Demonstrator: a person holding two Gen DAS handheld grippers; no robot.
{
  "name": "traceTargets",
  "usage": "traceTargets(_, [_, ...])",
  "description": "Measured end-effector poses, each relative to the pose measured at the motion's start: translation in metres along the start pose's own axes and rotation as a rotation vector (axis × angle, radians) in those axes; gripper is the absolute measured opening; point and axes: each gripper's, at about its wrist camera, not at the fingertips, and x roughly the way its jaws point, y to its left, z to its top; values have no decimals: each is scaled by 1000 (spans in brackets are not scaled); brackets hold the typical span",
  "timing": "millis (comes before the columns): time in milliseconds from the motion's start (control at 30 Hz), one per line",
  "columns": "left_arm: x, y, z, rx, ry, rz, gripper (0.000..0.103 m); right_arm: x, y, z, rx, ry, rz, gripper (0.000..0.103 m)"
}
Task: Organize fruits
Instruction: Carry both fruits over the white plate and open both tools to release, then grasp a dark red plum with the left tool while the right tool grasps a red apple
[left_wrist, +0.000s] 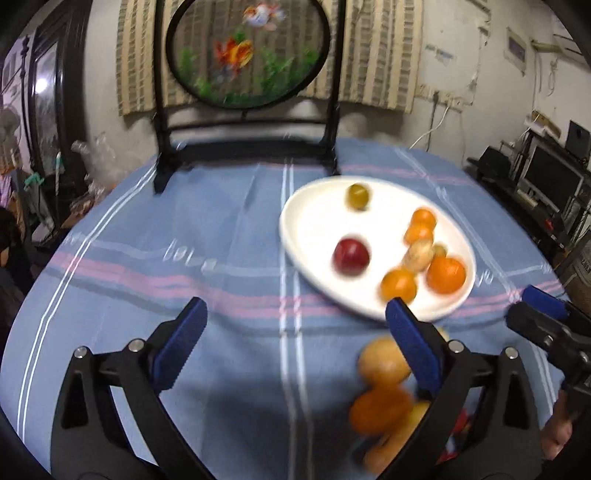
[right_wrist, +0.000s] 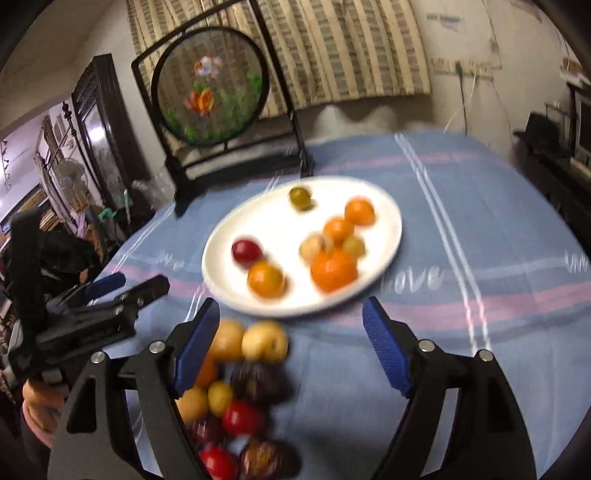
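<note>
A white oval plate (left_wrist: 317, 225) (right_wrist: 273, 229) on the blue tablecloth holds several fruits: oranges (left_wrist: 446, 274) (right_wrist: 333, 269), a red one (left_wrist: 351, 256) (right_wrist: 246, 251) and a green one (left_wrist: 357, 196) (right_wrist: 300, 198). A loose pile of fruit (left_wrist: 382, 384) (right_wrist: 240, 391) lies on the cloth near the plate's front edge. My left gripper (left_wrist: 295, 332) is open and empty above the cloth, left of the pile. My right gripper (right_wrist: 291, 332) is open and empty above the pile; it also shows at the right edge of the left wrist view (left_wrist: 546, 317).
A round goldfish screen on a black stand (left_wrist: 247, 51) (right_wrist: 210, 88) stands at the table's far side. Shelves with electronics (left_wrist: 546, 177) are at the right, dark furniture (right_wrist: 99, 122) at the left. The frames are motion-blurred.
</note>
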Motion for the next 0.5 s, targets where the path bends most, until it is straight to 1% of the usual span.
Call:
traceTargets(67, [-3, 7, -5, -21, 10, -2, 99, -6, 4, -15, -2, 19, 6, 80])
traceTargets(167, [-11, 17, -14, -59, 20, -25, 99, -17, 10, -28, -33, 27, 14, 80])
traceTargets(233, [-15, 21, -21, -63, 20, -32, 99, -26, 15, -38, -59, 13, -2, 80])
traceTargets(400, [-18, 26, -32, -54, 32, -30, 99, -35, 26, -59, -137, 20, -36, 80])
traceTargets(500, [-17, 29, -33, -72, 45, -31, 99, -36, 33, -68, -188, 32, -30, 80])
